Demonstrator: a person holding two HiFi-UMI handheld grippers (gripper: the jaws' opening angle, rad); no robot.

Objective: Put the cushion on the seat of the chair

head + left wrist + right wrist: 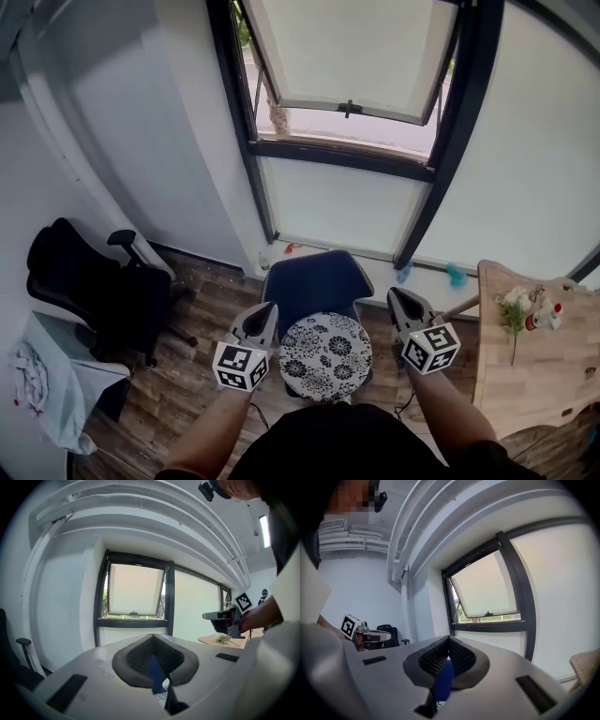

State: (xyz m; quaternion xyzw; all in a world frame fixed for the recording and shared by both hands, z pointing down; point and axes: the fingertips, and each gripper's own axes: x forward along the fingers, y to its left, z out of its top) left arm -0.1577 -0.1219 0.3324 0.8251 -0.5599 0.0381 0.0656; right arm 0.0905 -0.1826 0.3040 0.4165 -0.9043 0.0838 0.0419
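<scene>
Beside the dark blue chair (309, 281), to its left, a black office chair (89, 291) stands well apart against the white wall, with a pale cloth-draped thing (42, 375) nearer the lower corner. To the blue chair's right sits a light wooden table (525, 384) carrying a small green flower sprig (513, 317). Behind the chair rises a dark-framed window (347, 56), its upper pane tilted open. Brown plank flooring (206, 375) lies under it all.

A round cushion with a black-and-white flower print (325, 354) lies on the chair's seat, in front of the blue backrest.

Nothing stands between the grippers and the cushion. The left gripper (265, 309) hovers just beside the cushion's left edge and the right gripper (398, 296) just beside its right edge, both clear of it. Each points past the chair toward the window, close to level, forearms reaching in from below. Both claws are pinched together with nothing in them; only slivers of blue chair and flowered fabric show beyond the pads.
</scene>
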